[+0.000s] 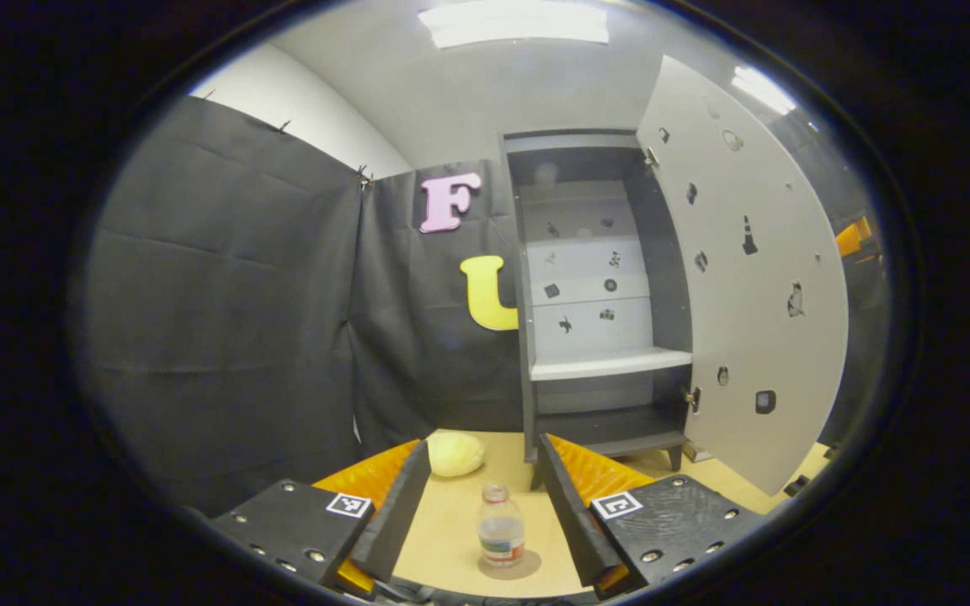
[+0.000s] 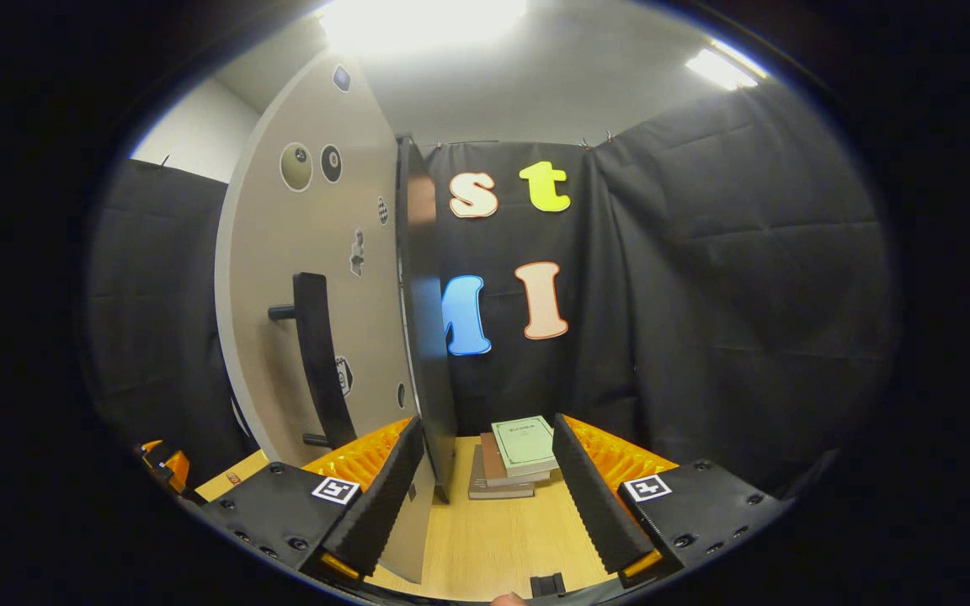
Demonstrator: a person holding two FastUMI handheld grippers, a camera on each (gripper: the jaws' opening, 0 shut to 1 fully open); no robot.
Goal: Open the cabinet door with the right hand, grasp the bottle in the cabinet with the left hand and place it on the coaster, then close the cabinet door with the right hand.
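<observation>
1. In the left gripper view, the left gripper (image 1: 485, 513) has its jaws released and spread wide, touching nothing.
2. Between those jaws, a little ahead of them, the bottle (image 1: 501, 532) stands upright on the round coaster (image 1: 527, 566), which lies on the desk (image 1: 451, 522).
3. Beyond the bottle and to its left, a pale yellow rounded lump (image 1: 455, 454) sits on the desk.
4. Farther back, right of the bottle, stands the cabinet (image 1: 599, 295); its white shelf (image 1: 611, 364) is bare and the cabinet door (image 1: 746, 278) is swung fully open to the right.
5. In the right gripper view, the right gripper (image 2: 485, 497) also has its jaws released, with the door's lower edge just beside its left finger.
6. The cabinet door's outer face carries a dark vertical handle (image 2: 321, 362), left of the jaws and ungripped.
7. Behind the door's edge, a small stack of books (image 2: 514, 459) lies on the desk.
</observation>
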